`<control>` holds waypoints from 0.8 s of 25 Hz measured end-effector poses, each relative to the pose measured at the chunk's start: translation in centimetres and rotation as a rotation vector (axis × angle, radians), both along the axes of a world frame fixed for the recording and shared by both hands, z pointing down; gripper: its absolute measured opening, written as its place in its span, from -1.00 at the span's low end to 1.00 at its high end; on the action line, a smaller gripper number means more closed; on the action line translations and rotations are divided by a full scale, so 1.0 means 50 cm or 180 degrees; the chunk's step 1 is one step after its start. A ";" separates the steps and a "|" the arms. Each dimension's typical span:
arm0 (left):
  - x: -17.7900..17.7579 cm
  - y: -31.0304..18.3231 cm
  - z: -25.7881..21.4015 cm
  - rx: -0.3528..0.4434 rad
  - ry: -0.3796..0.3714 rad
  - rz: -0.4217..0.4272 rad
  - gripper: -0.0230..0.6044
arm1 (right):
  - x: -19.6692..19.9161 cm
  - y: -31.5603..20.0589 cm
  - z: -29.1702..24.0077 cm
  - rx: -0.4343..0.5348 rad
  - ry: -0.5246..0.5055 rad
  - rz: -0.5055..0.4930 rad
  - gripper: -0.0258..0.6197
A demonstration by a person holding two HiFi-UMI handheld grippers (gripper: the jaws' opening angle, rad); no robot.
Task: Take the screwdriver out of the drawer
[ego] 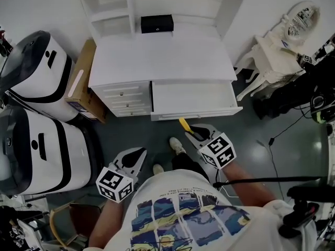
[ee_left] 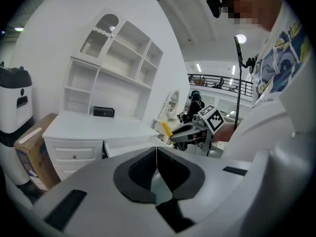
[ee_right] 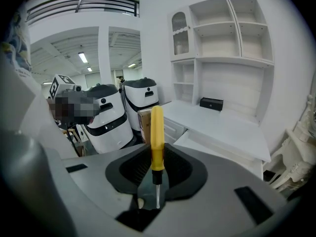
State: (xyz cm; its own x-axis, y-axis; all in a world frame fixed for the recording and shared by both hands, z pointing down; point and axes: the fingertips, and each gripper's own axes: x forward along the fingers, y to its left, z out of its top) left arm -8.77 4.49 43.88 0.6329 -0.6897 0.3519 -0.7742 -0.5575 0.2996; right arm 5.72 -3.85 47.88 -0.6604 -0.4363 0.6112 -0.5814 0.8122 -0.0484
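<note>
White desk (ego: 157, 56) set against wall, shelf unit (ego: 110, 7) mounted at its rear. Small black box (ego: 157, 23) placed on desktop, just below shelves. Cardboard box (ego: 84, 82) leaned against desk's left side. White-and-black machine (ego: 31, 67) parked left of cardboard box, second machine (ego: 36, 150) just beside it. Ornate white chair (ego: 272, 61) seen right of desk. Black cables (ego: 277, 135) strewn over grey floor (ego: 251, 156).

In the head view only the yellow handle of the screwdriver (ego: 183, 124) shows; its shaft is hidden between the jaws of the right gripper (ego: 194, 133). The black box (ego: 157, 23) on the worktop (ego: 157, 56) is too small to identify (its front is unreadable). The worktop's edge partly hides the cardboard box (ego: 82, 82).
</note>
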 end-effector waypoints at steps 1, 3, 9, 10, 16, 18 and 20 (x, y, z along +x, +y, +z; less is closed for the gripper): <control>0.000 -0.001 0.001 -0.0001 0.0001 0.0002 -0.88 | -0.001 0.001 0.001 -0.0002 -0.0002 0.0000 -0.62; 0.002 -0.003 0.004 0.0000 0.0005 0.0002 -0.88 | 0.000 0.001 0.006 -0.0010 -0.0006 -0.0002 -0.62; -0.002 -0.002 0.006 -0.0015 0.0002 0.0008 -0.88 | -0.011 0.002 0.009 -0.0016 -0.0015 -0.0027 -0.62; -0.002 -0.002 0.006 -0.0019 0.0004 0.0011 -0.88 | -0.011 0.002 0.007 -0.0016 -0.0014 -0.0025 -0.62; -0.014 -0.005 0.012 -0.0030 0.0007 0.0000 -0.88 | -0.026 -0.001 0.011 -0.0011 -0.0018 -0.0045 -0.62; -0.016 -0.007 0.014 -0.0035 0.0012 0.0001 -0.88 | -0.031 -0.002 0.012 -0.0012 -0.0014 -0.0052 -0.62; -0.018 -0.007 0.016 -0.0044 0.0016 0.0000 -0.88 | -0.034 -0.004 0.013 -0.0018 -0.0011 -0.0057 -0.62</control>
